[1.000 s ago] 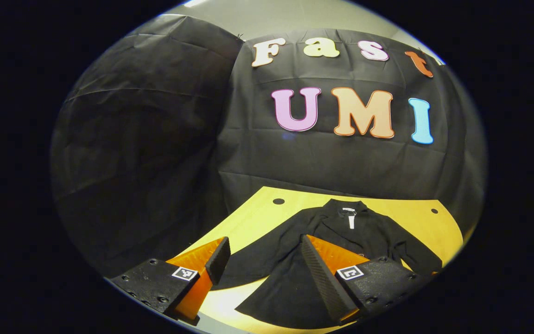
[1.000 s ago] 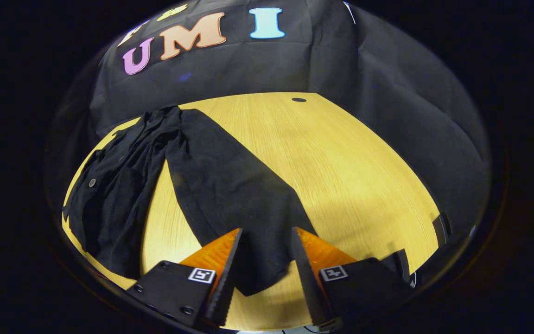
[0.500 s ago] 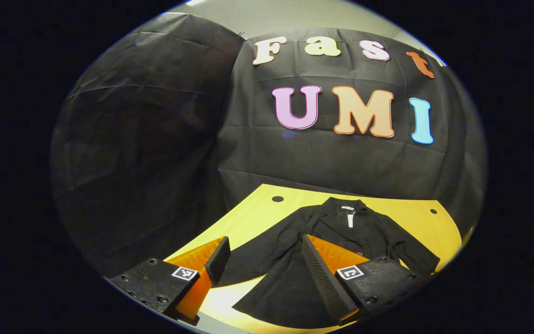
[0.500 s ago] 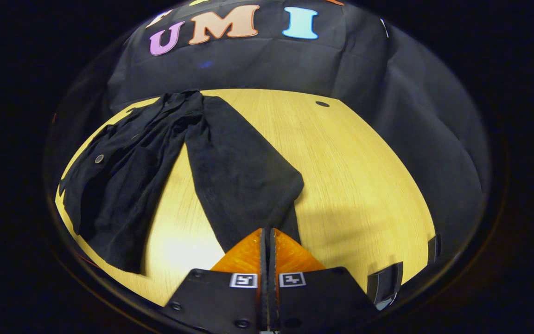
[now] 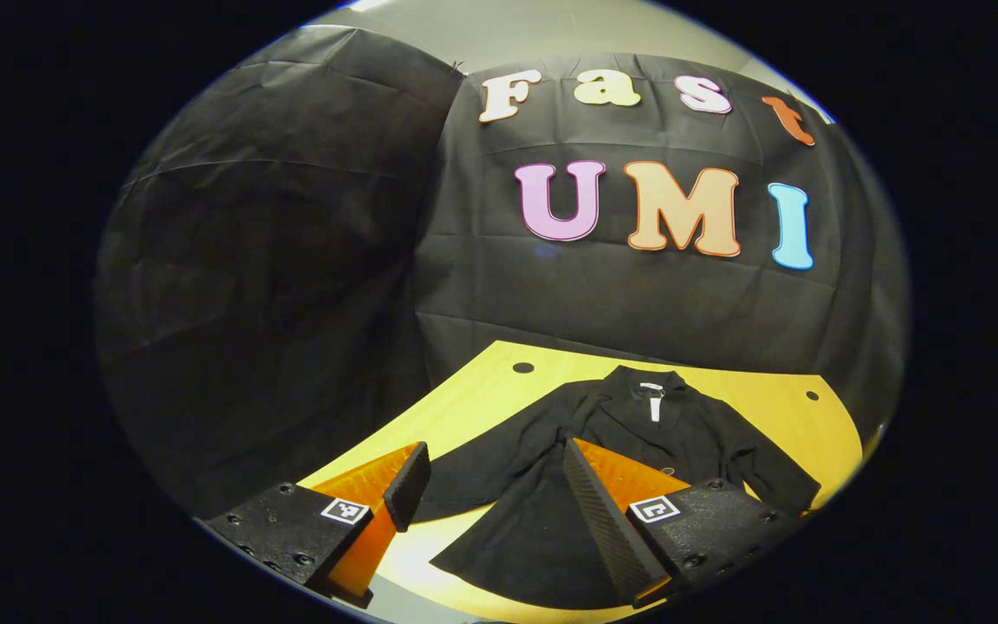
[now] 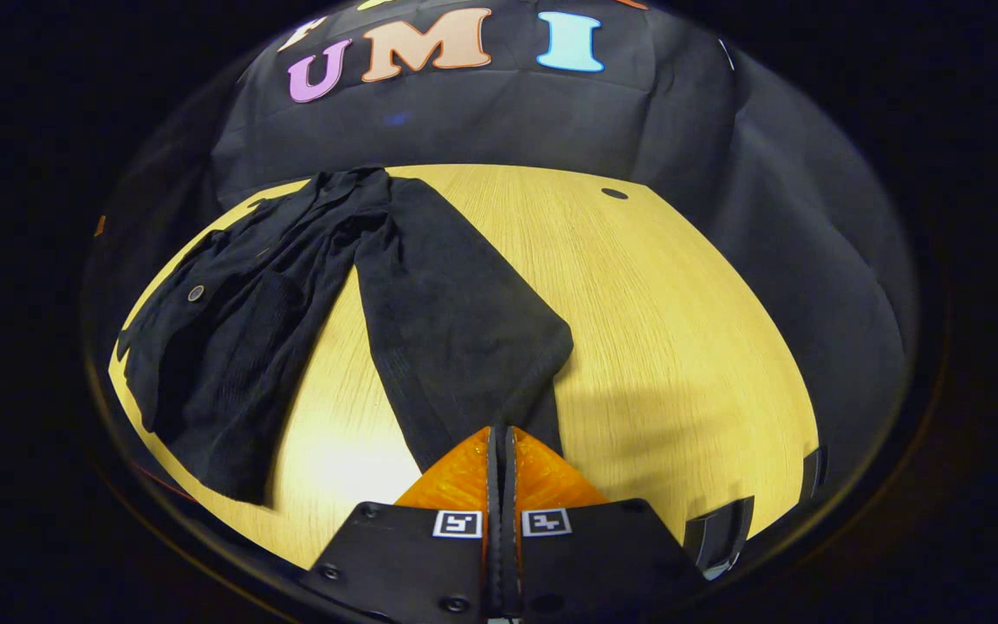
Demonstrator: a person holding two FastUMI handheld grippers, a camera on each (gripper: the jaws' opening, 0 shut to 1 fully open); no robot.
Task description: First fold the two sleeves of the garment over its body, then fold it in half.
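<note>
A black long-sleeved garment (image 5: 655, 429) lies spread on the yellow wooden table (image 5: 464, 403), collar toward the booth wall. My left gripper (image 5: 492, 459) hovers open above the garment's near left side, where a sleeve spreads out, with nothing between its fingers. In the right gripper view the garment's body (image 6: 230, 338) lies at the left and its other sleeve (image 6: 456, 312) runs down the middle. The right gripper (image 6: 500, 433) is shut on that sleeve's end, which disappears between the fingers; the sleeve bulges to the right just above them.
Bare tabletop (image 6: 672, 329) stretches to the right of the held sleeve. Small dark holes (image 6: 613, 193) mark the table's far corners (image 5: 522, 367). Black cloth walls close the booth behind and at both sides. A dark clip (image 6: 720, 529) sits at the near right edge.
The right gripper went from open around the sleeve's end to shut on it, and the sleeve has bunched up. The left gripper stayed open, its view barely drifting.
</note>
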